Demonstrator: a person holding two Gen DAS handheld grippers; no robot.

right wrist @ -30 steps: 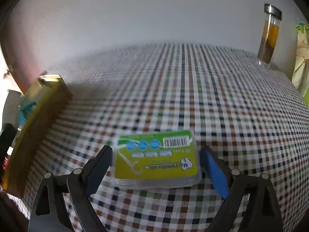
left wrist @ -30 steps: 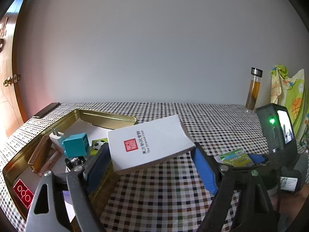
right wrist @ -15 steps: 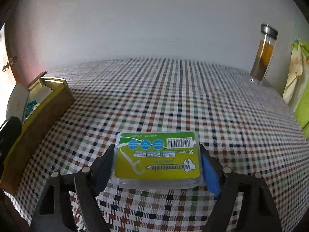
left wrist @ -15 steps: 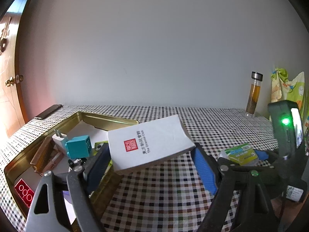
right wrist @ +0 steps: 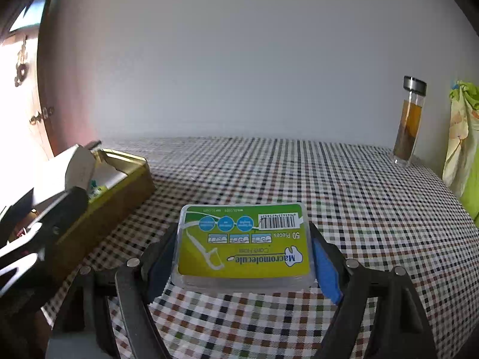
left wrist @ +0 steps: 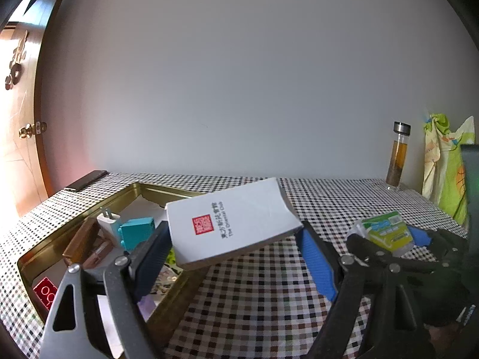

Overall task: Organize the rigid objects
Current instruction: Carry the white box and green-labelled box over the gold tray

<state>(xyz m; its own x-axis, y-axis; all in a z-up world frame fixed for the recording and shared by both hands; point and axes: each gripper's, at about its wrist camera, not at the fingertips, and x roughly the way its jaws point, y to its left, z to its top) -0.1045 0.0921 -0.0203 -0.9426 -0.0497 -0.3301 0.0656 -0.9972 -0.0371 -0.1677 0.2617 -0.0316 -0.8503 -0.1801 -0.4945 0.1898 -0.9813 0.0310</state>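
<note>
Green floss box (right wrist: 244, 246) clamped in right tool (right wrist: 242, 257), white book (left wrist: 233, 221) clamped in left tool (left wrist: 233, 254).
Both held above checked worktop (right wrist: 344, 209); book over gold tin (left wrist: 74, 224) rim, tin holds teal block (left wrist: 136, 233), white plug (left wrist: 107, 221); amber bottle (right wrist: 410, 122) far right.

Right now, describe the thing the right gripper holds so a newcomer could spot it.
Start at the checked tablecloth, right of the gold tin. Above it the right gripper clamps a flat clear floss pick box between its fingers. Its green-yellow label with a barcode sets it apart from the white book in the left gripper.
</note>
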